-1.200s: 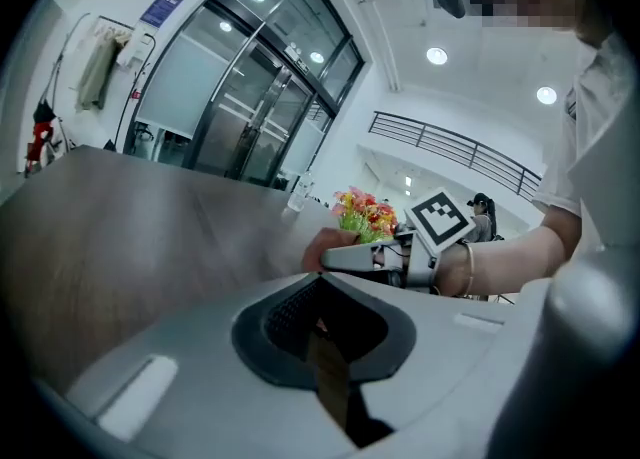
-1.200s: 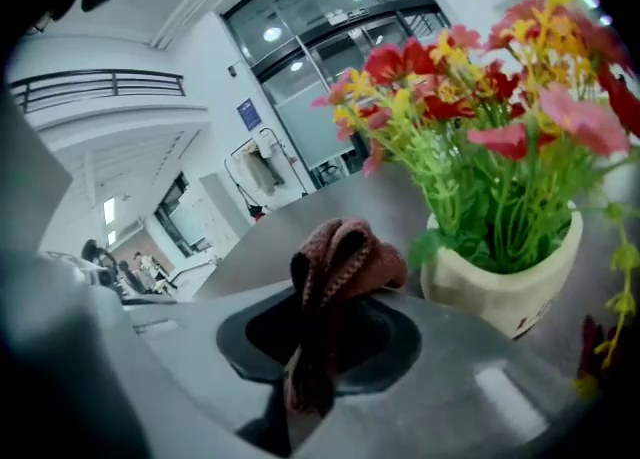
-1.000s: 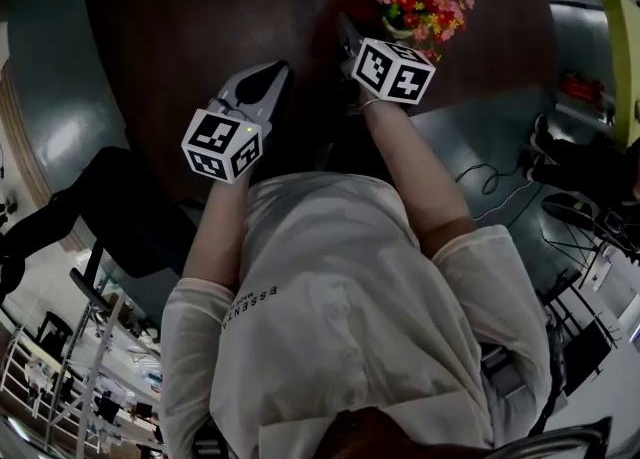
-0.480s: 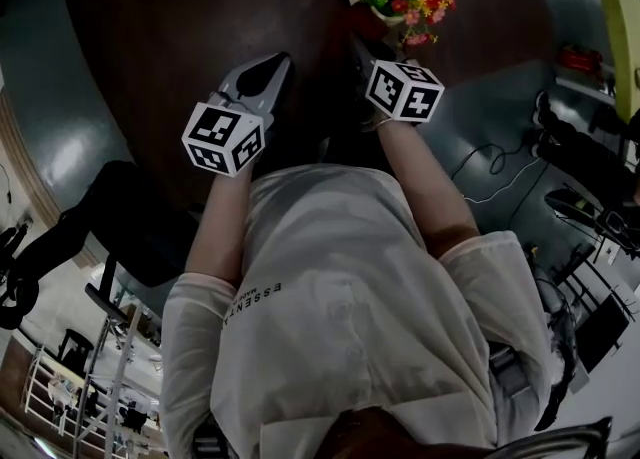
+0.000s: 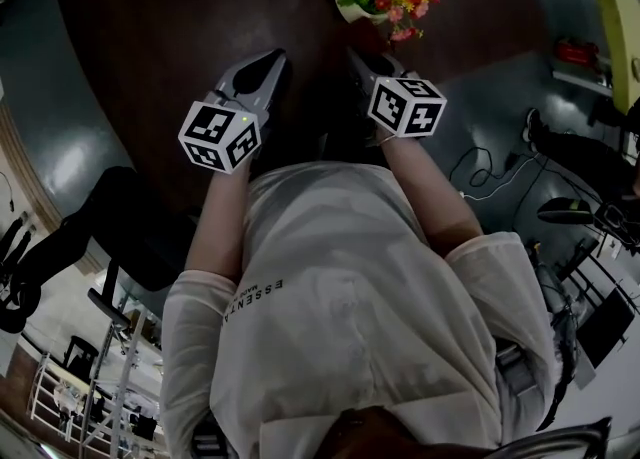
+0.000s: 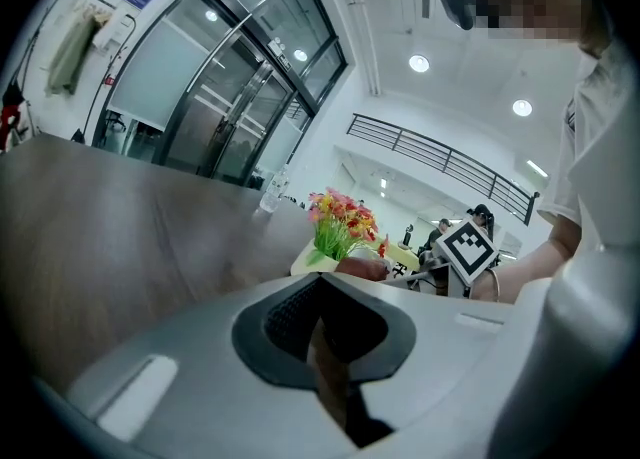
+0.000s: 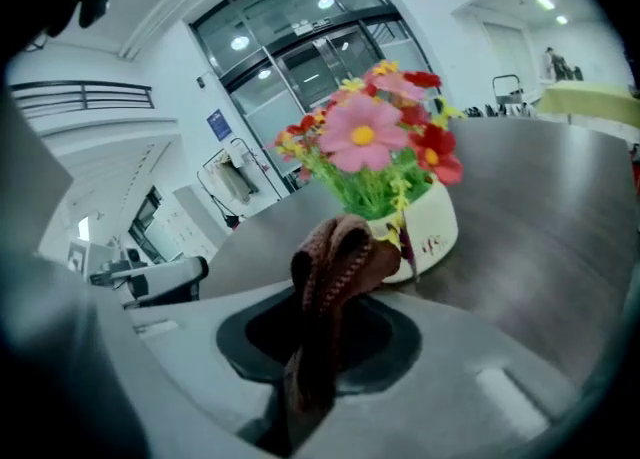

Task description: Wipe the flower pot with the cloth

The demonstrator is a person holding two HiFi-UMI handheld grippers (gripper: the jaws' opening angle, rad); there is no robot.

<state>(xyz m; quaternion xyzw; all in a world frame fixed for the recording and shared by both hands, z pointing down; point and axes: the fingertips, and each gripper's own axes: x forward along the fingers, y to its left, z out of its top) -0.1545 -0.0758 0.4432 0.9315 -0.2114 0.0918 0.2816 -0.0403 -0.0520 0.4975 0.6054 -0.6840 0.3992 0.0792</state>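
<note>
Table (image 5: 170, 37): dark brown wood, rounded edge, on a glossy grey-blue floor (image 5: 50, 97); room white, with a glazed door wall (image 7: 300, 57), round ceiling lights (image 6: 419, 63) and a railed gallery (image 6: 440, 157). Flower pot (image 7: 432, 232): cream, holding pink and red flowers, upright on the table at 12 o'clock of the right claw (image 7: 318, 347), which is clamped on the brown cloth (image 7: 338, 257). Left claw (image 6: 322, 322): jaws together, over the table at 9 o'clock of the right claw.

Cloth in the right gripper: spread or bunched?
Bunched. The brown cloth stands up as a folded wad, pinched in the shut right gripper.
</note>
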